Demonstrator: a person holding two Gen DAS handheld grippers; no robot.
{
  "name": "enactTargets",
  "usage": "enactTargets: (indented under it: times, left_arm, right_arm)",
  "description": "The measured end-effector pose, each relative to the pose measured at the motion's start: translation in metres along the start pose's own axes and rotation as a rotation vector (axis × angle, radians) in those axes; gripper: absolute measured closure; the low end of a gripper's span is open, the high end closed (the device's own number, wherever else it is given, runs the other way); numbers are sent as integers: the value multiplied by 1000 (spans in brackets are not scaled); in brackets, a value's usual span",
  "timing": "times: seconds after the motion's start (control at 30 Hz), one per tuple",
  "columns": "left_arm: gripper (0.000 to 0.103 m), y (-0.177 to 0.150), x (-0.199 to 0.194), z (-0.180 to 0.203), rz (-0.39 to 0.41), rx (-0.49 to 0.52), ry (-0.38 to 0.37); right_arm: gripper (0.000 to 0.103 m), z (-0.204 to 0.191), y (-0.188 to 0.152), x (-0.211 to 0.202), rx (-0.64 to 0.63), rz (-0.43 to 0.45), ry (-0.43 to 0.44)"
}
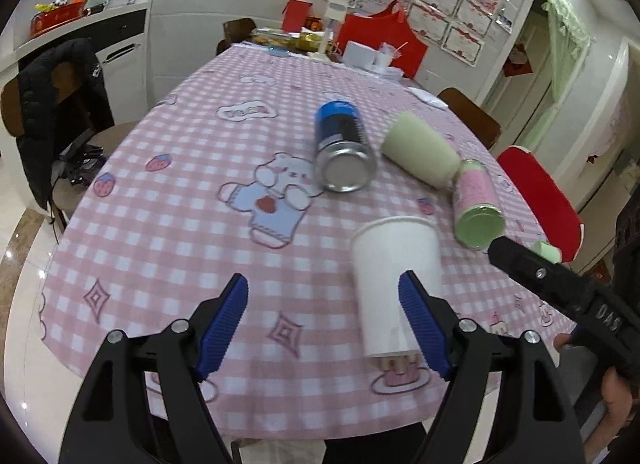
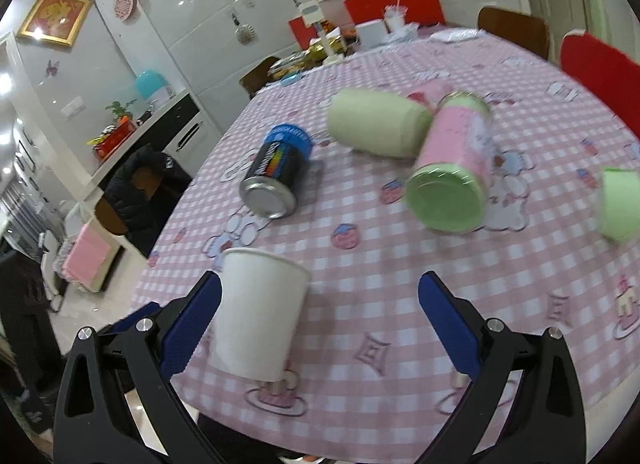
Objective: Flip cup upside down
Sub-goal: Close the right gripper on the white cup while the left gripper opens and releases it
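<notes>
Left gripper (image 1: pixel 323 322) spread wide, right gripper (image 2: pixel 320 328) likewise spread, neither pinching anything, white paper cup (image 1: pixel 394 284) standing mouth-up near table edge, blue can (image 1: pixel 343 145) beyond the cup, green cup (image 1: pixel 420 147) lying beside the can, pink canister (image 1: pixel 476 203) right of the cup, all on pink checked tablecloth (image 1: pixel 180 191).

Both cameras look forward and downward over the near edge of the desk (image 1: pixel 168 191), each from just behind its own jaws. The left view faces straight along the desk to the far wall. The right view is turned a little left. Both share the white cup (image 1: pixel 394 284), close by, and the blue can (image 1: pixel 344 143) farther off.
</notes>
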State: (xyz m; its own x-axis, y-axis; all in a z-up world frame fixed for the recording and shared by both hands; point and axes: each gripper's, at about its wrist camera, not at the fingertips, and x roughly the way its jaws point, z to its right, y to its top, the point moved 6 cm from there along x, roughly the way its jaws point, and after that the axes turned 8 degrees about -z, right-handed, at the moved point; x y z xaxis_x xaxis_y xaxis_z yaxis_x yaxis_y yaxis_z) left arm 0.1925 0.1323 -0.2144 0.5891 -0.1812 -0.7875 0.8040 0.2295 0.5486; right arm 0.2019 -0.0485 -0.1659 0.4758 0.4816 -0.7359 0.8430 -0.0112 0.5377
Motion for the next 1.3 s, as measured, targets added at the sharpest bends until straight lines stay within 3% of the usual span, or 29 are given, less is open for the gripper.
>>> enactTargets:
  times: [0.23,0.5,0.87,1.03,1.23,1.3]
  left_arm:
    - [26,-2,4,-17,-10,-18,25]
    - [26,1,8,-28,-17,-34,30]
    - [26,4,16,-24,-31,-17,13]
    - [26,2,15,-14,-29,4,-4]
    - [26,5,14,-7,-18,11,1]
    - [26,8,14,-7,-6,3,14]
  right_arm:
    - [8,-14,1,30,50,-121,117]
    - [8,-24,1,47,73,-185,171]
    - [39,-28,5,62,69,-228,214]
    - [41,-31,6,55,24,-200,188]
    - [41,-36,15,36,-68,-86,103]
    - [41,-36,19,30,-112,-28,39]
